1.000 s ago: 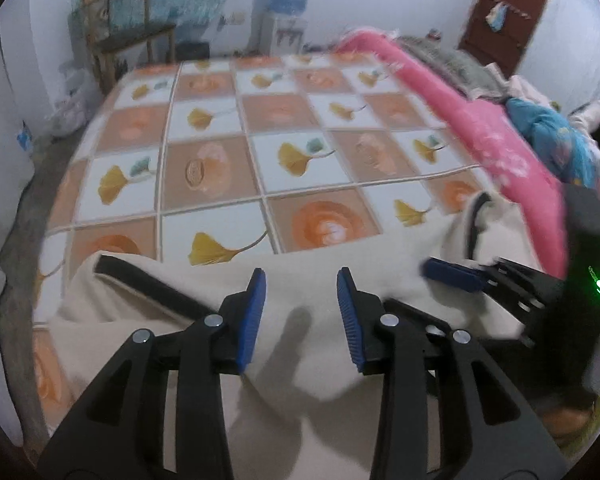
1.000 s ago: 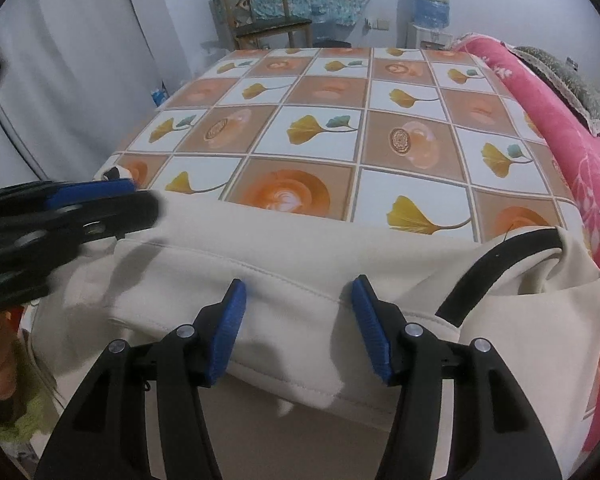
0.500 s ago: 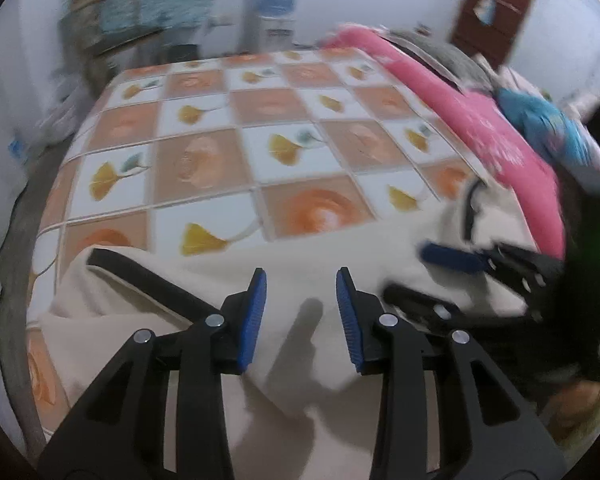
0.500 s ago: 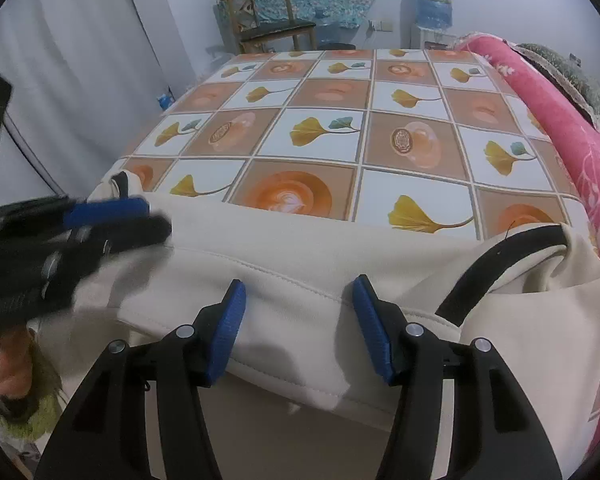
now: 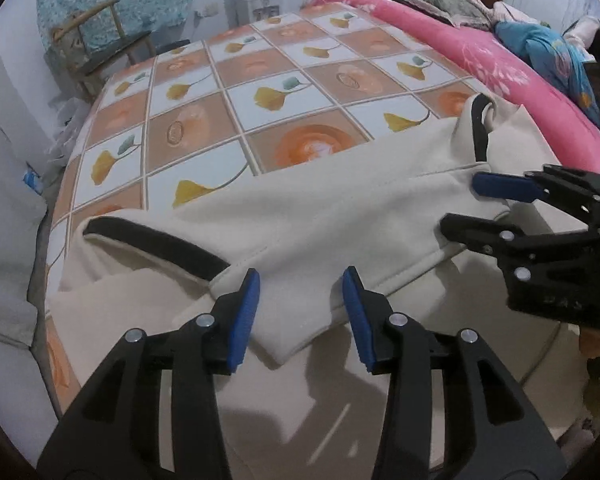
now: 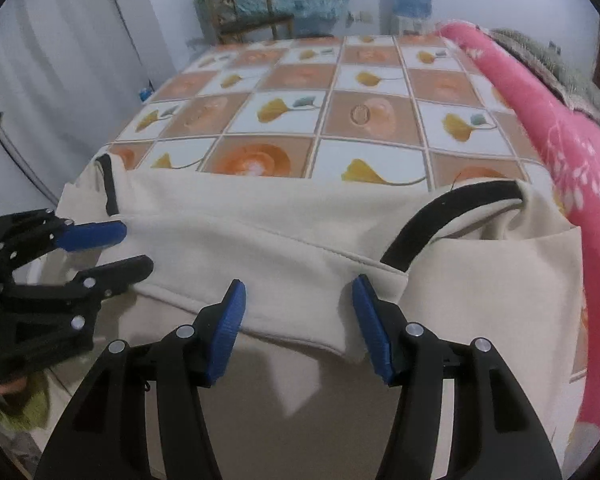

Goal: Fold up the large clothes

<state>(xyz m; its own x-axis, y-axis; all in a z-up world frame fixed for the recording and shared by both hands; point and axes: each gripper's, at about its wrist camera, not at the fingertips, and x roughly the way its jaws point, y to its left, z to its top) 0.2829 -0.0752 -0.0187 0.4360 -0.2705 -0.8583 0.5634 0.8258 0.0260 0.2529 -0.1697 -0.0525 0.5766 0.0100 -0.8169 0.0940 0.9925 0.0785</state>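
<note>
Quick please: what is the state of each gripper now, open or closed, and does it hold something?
Left gripper: open, holding nothing, over the folded edge of the cream garment.
Right gripper: open, holding nothing, over the same edge.

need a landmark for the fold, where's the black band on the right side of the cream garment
In the right wrist view the black band curves across the cream garment just ahead of the right gripper, near the pink blanket.
</note>
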